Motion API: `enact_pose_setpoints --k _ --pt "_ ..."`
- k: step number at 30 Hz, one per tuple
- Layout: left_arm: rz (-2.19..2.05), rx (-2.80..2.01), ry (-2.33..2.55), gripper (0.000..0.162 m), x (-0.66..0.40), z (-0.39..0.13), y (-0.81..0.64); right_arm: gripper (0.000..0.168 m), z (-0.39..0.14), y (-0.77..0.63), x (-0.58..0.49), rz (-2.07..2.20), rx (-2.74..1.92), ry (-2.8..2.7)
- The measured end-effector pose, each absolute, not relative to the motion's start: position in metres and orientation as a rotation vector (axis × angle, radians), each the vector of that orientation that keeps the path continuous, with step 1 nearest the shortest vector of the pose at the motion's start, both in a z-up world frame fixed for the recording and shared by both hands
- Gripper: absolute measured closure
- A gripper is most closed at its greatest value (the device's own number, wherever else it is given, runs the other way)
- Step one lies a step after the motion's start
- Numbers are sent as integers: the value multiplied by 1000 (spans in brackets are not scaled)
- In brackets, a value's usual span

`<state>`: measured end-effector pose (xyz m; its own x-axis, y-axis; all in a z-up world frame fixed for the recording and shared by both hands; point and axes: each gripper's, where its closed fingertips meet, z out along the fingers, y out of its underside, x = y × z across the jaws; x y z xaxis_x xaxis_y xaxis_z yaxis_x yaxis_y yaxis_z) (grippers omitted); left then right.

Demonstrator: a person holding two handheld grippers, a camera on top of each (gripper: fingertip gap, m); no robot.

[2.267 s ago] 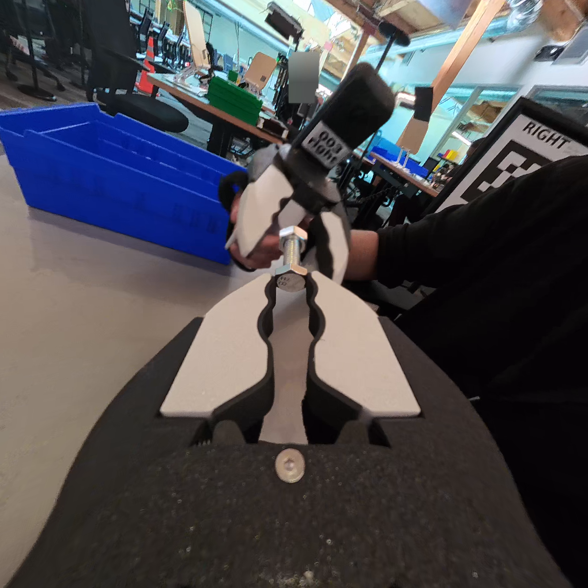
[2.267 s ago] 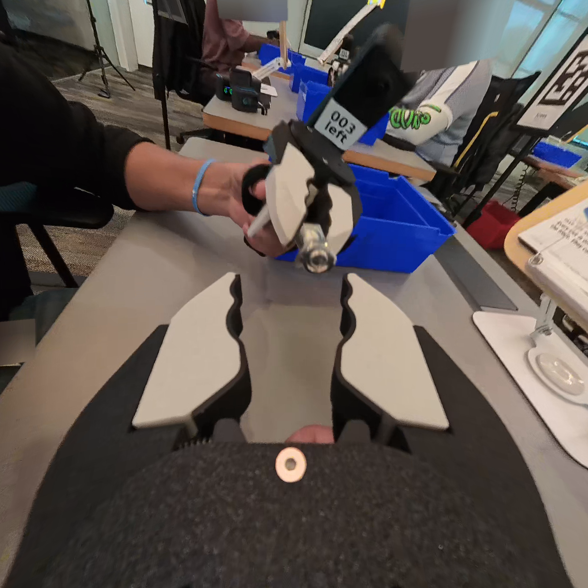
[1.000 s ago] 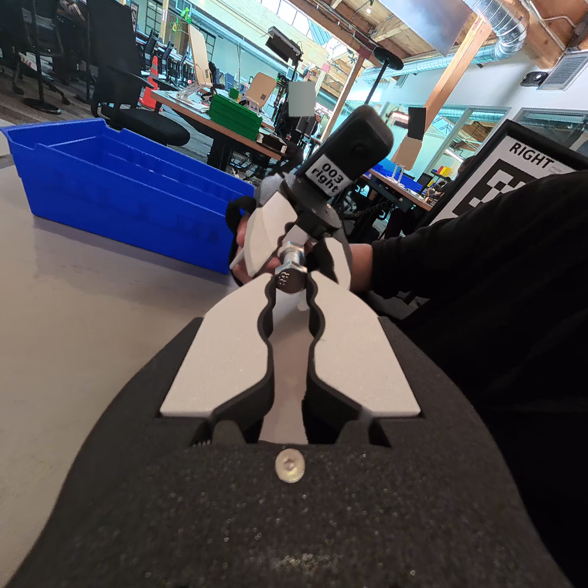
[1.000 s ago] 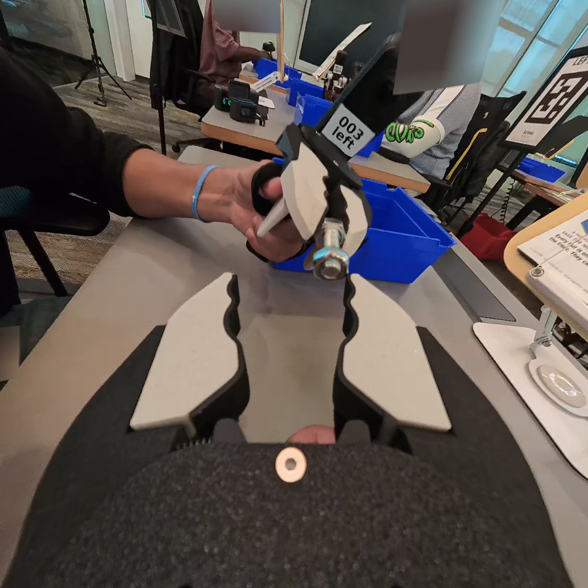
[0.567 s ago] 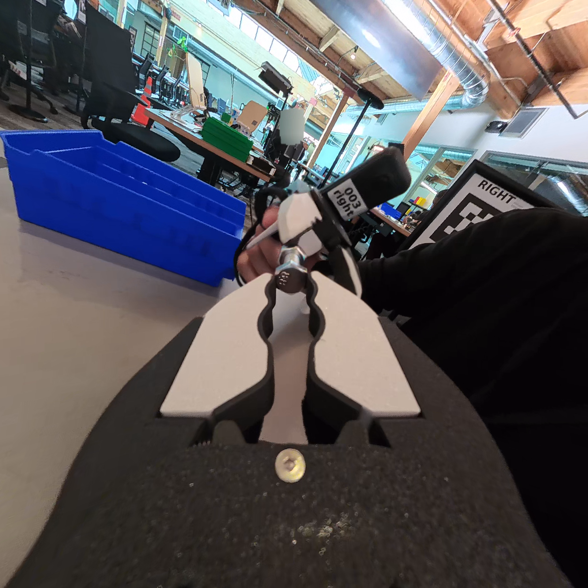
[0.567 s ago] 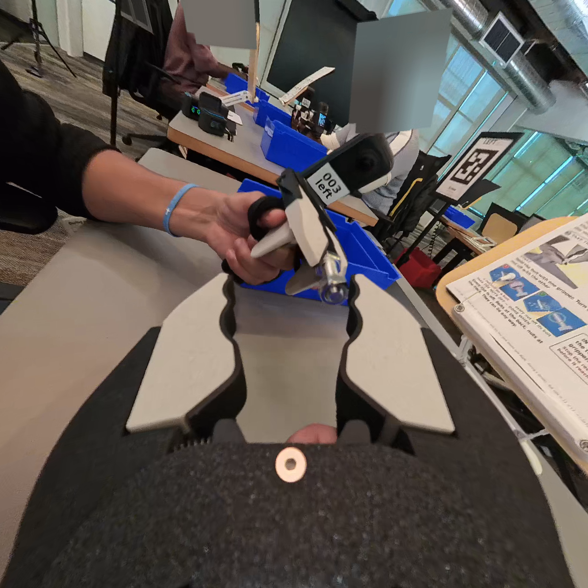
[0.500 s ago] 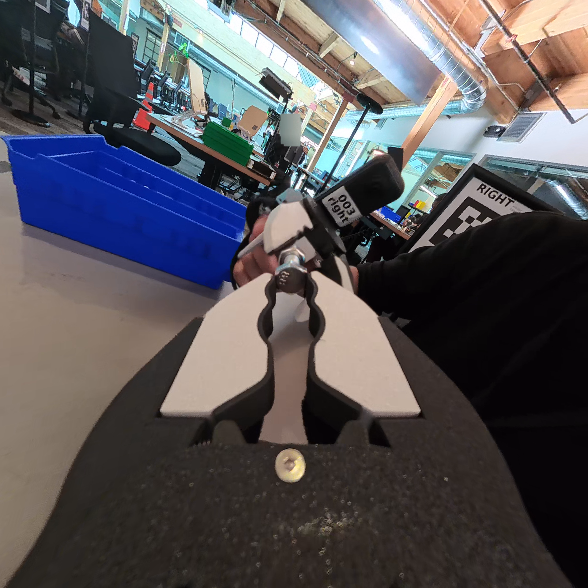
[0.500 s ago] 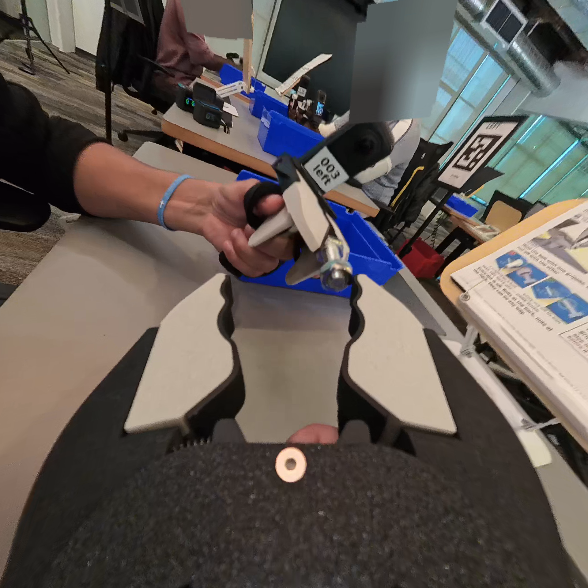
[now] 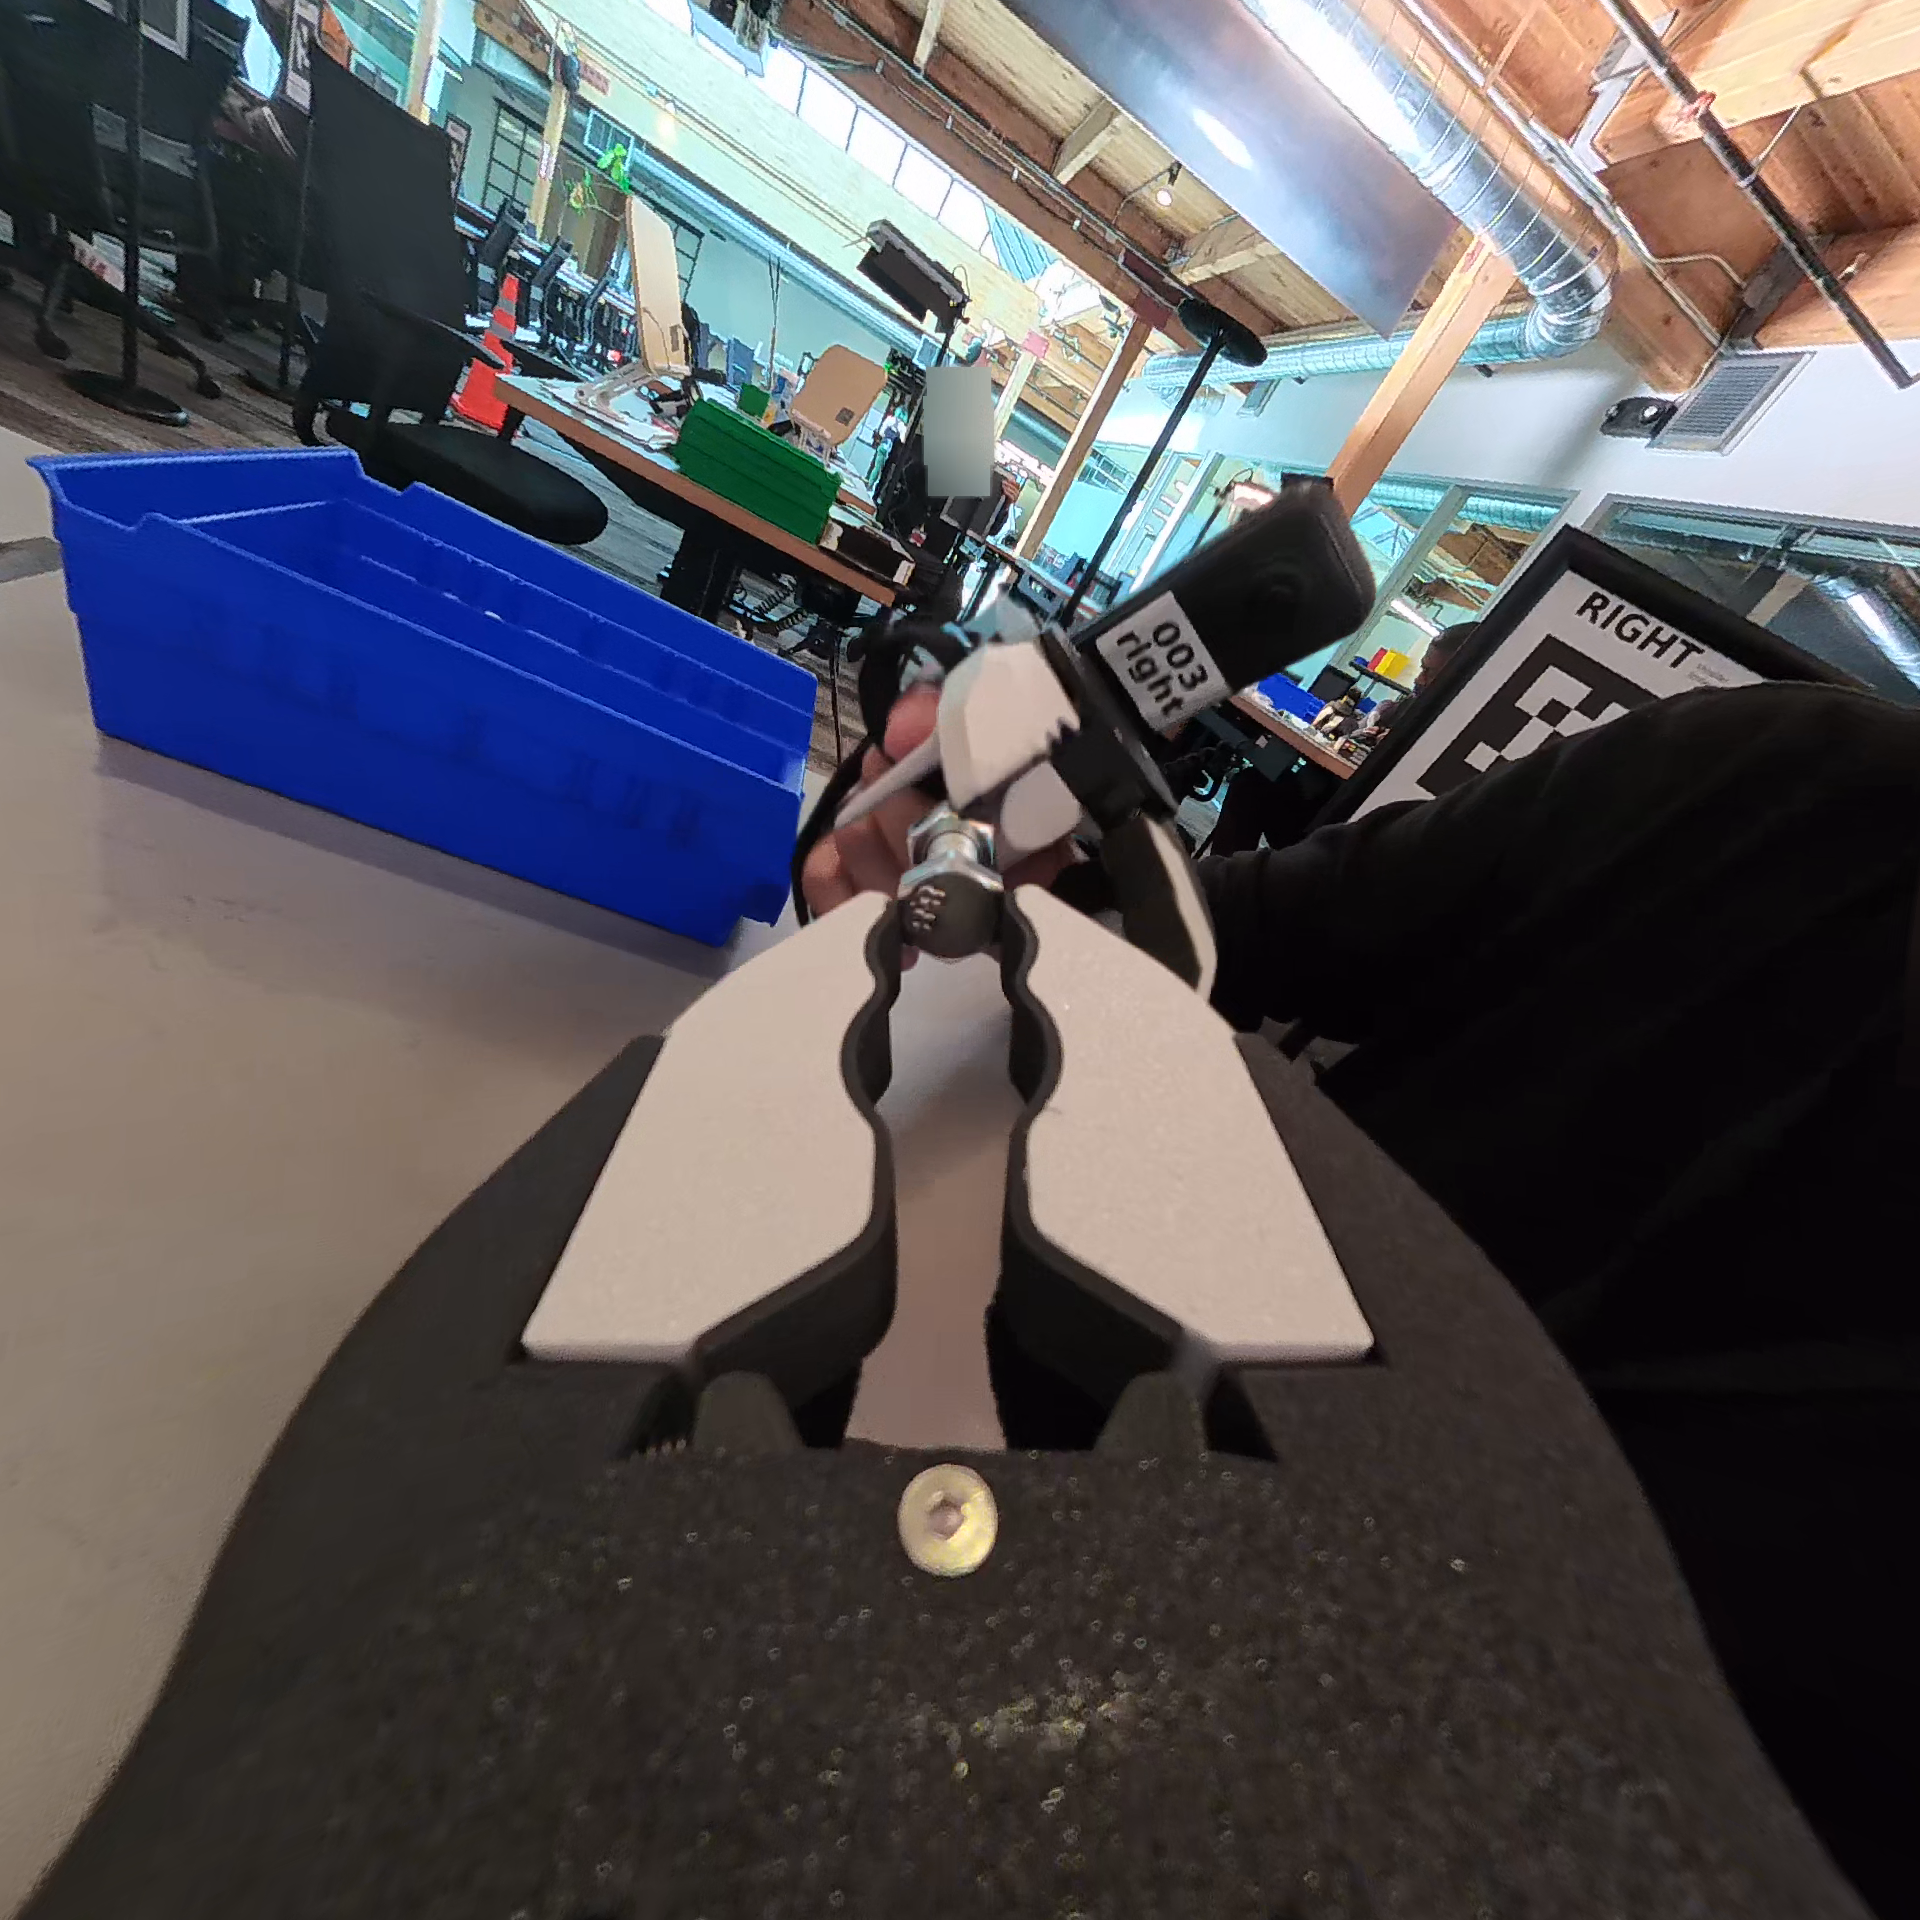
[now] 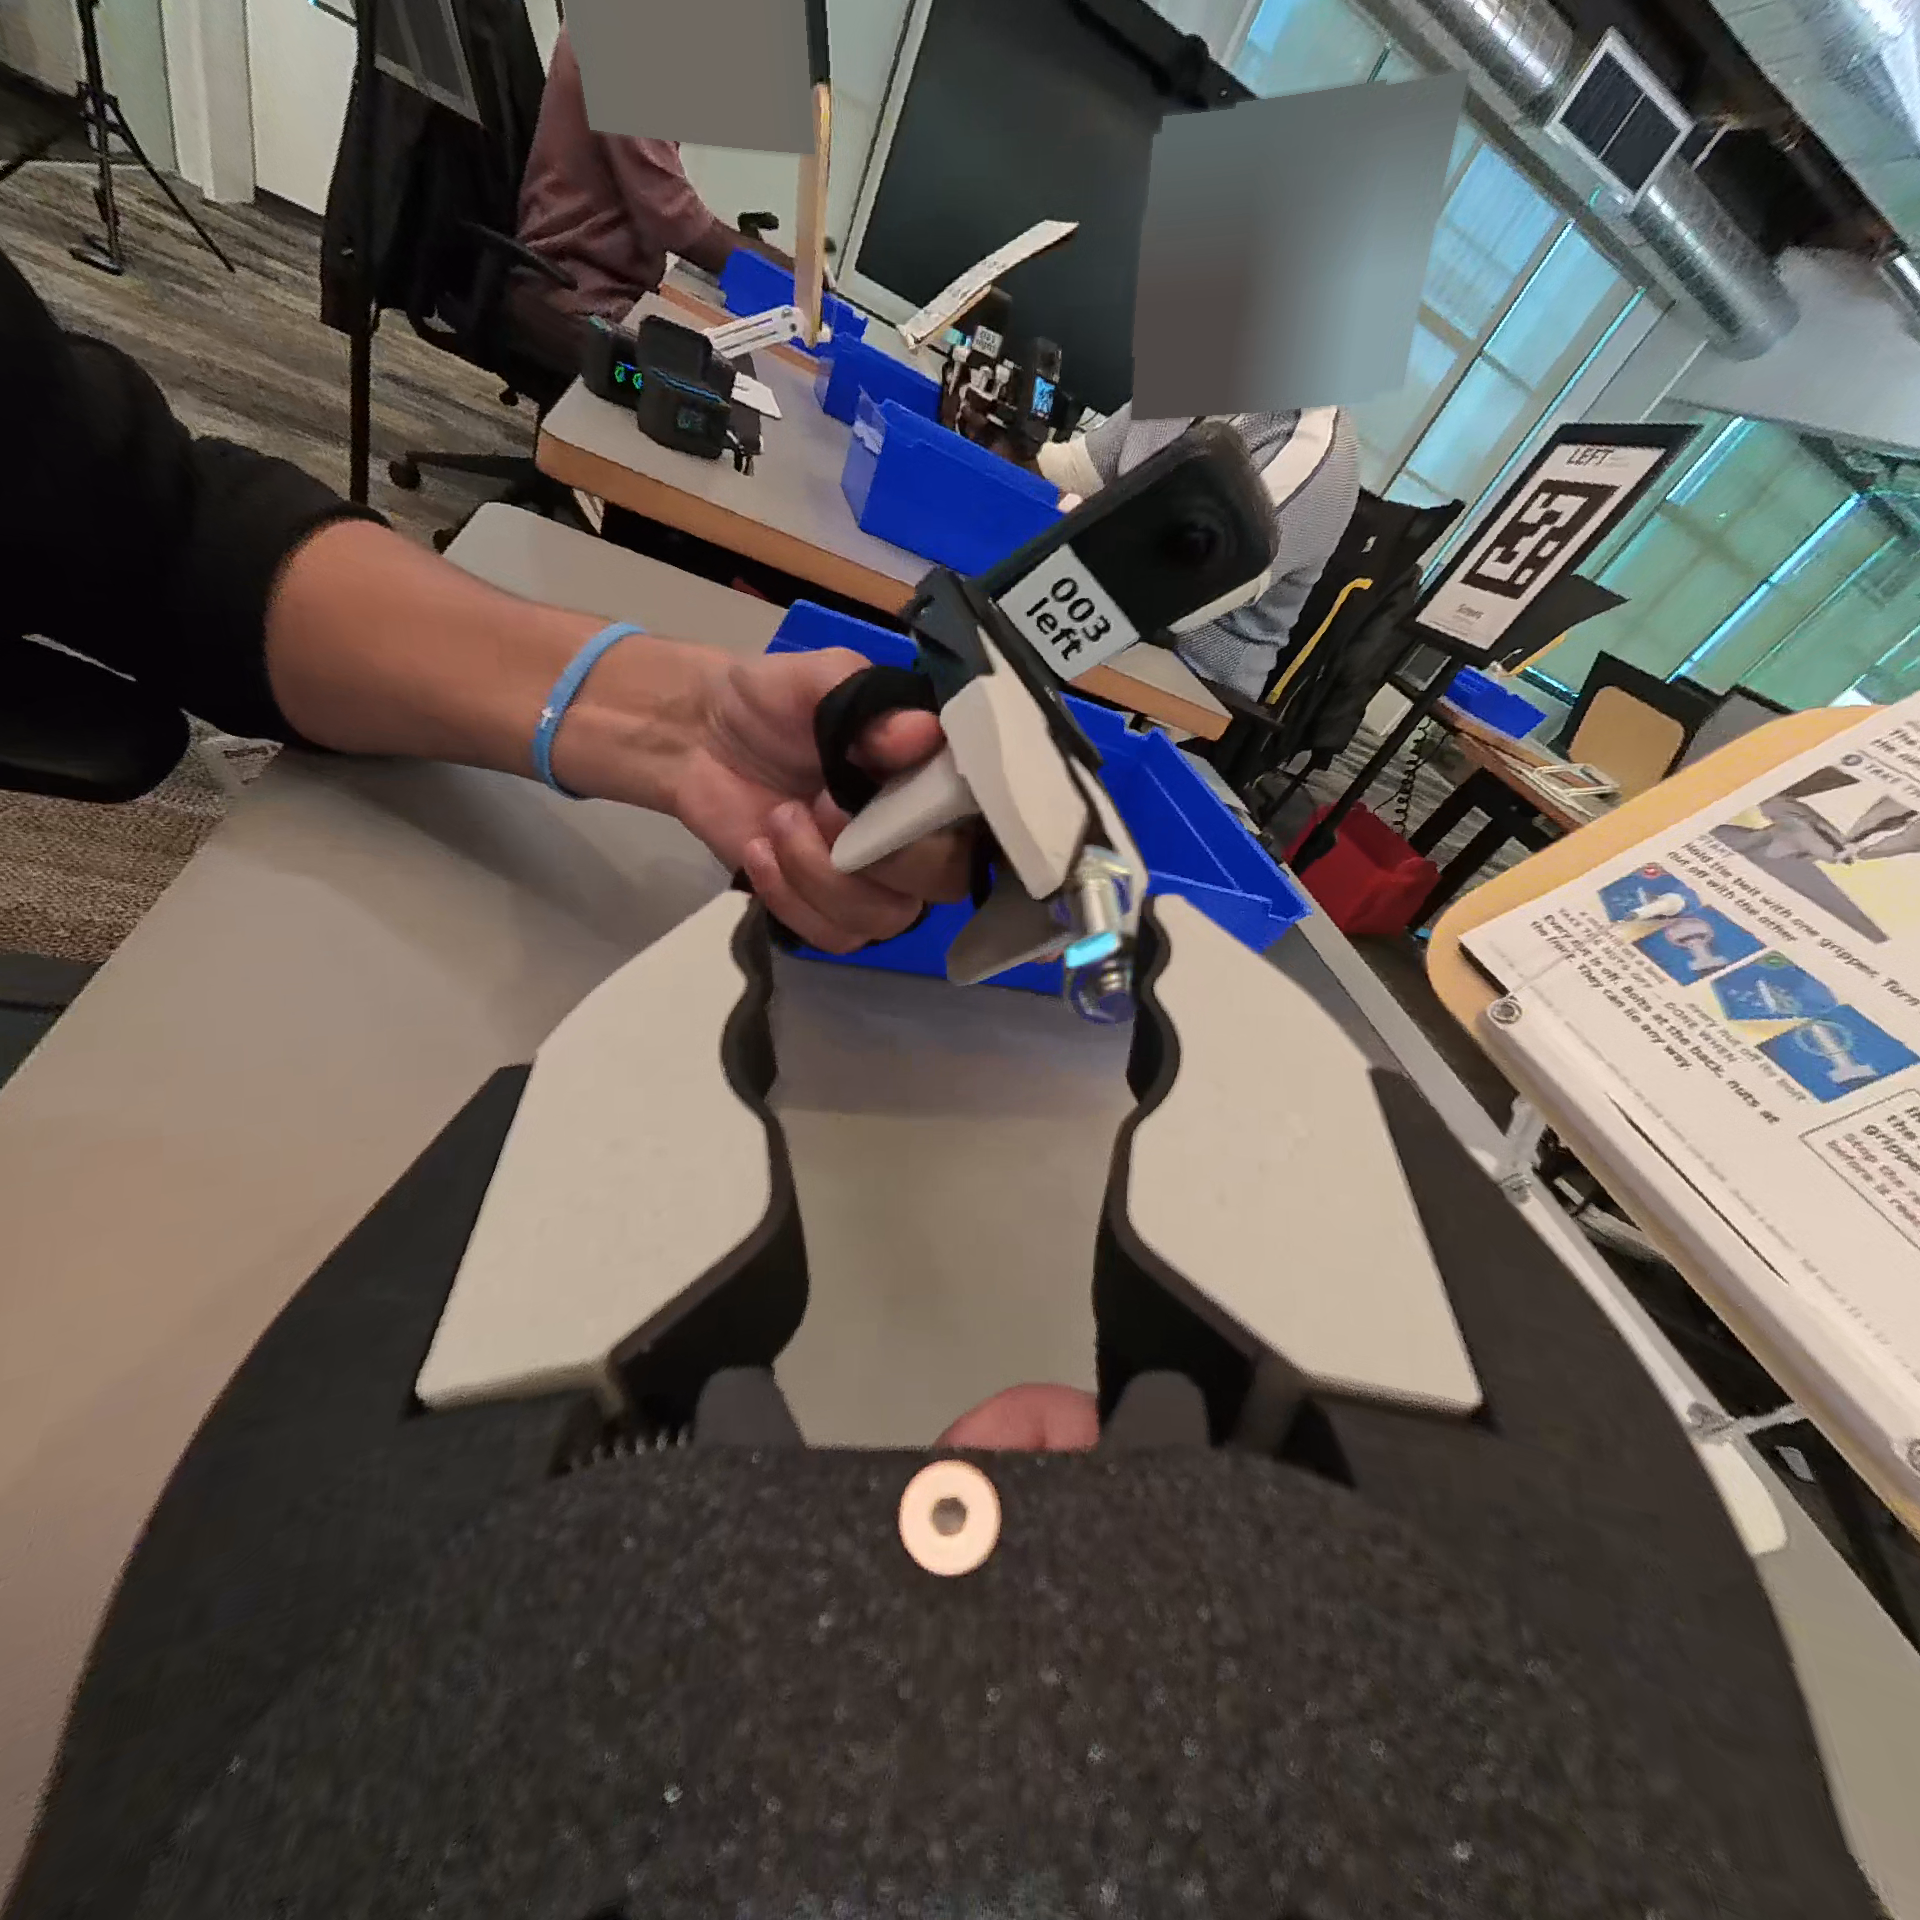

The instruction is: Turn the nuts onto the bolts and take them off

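Looking down the left view first: left gripper (image 9: 948, 920) is clamped on the bolt (image 9: 943, 906) by its hex head, seated in the scalloped notch near the fingertips; shank points away, toward the right gripper (image 9: 1023, 821), whose white fingers sit around the far end of the shank; nut (image 9: 938, 833) shows as a bright collar on the thread a little beyond the head; whether the right fingers actually touch it can't be told from here; blue bin (image 9: 436, 665) stands on the table (image 9: 208, 1039) behind, well apart. Right view: right gripper (image 10: 951, 961) has its fingers wide apart, nothing between them; bolt (image 10: 1103, 940) sits just inside the right-hand fingertip, held aloft by the left gripper (image 10: 1039, 894) above the table (image 10: 312, 987), bin (image 10: 1174, 831) behind it; nut (image 10: 1096, 961) sits near the free end of the shank, next to the pad, contact not clear; instruction sheet (image 10: 1714, 1029) off to the right. Handling, my read: steel, rigid, small but dense, smooth plated faces so slippery on flat pads; thread turns freely only if the axis stays straight; best hold is the flats, head in the notch on one side, nut across opposite flats on the other; pinching the thread would likely slip; a loose nut would probably drop and roll.
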<state>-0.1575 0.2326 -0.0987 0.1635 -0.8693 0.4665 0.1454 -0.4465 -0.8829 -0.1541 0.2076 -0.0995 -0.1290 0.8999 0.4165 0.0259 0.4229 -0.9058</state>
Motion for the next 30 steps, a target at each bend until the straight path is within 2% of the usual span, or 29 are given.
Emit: enact_pose_setpoints --k 9,15,25,30 --pt "-1441 -1546 734 146 -156 -98 230 100 -129 221 -163 961 -957 -1525" --pt "-1436 -1558 731 145 -156 -100 232 102 -102 214 -155 964 -888 -1478" --pt "-1424 -1542 747 146 -156 -95 228 101 -135 213 -167 979 -961 -1537" --pt "-1427 -1548 736 146 -158 -97 231 101 -116 221 -161 959 -954 -1479"
